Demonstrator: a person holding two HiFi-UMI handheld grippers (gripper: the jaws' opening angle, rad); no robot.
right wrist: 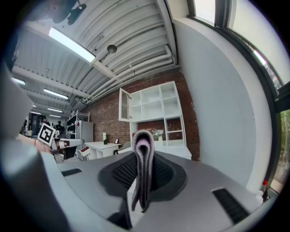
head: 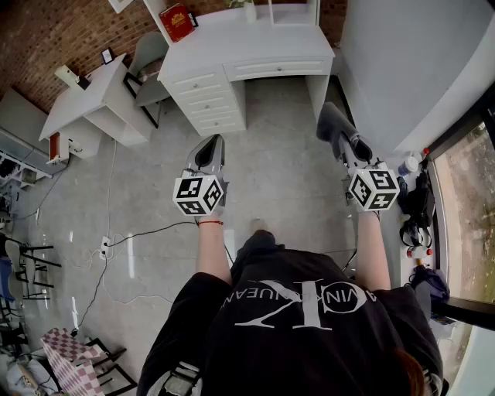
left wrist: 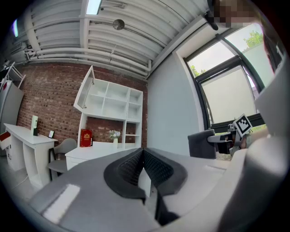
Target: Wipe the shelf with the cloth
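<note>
The white shelf unit stands on a white desk against the brick wall, a few steps ahead of me; it also shows in the right gripper view as the shelf unit. My right gripper points level toward it, shut on a folded grey cloth that sticks up between the pads. In the head view that cloth covers the jaw tips. My left gripper is level beside it, jaws shut together with nothing between them. Both grippers are well short of the desk.
A red box and a small vase of flowers stand on the desk. A grey chair and a second white desk are to the left. Cables cross the floor. A grey wall and windows close the right side.
</note>
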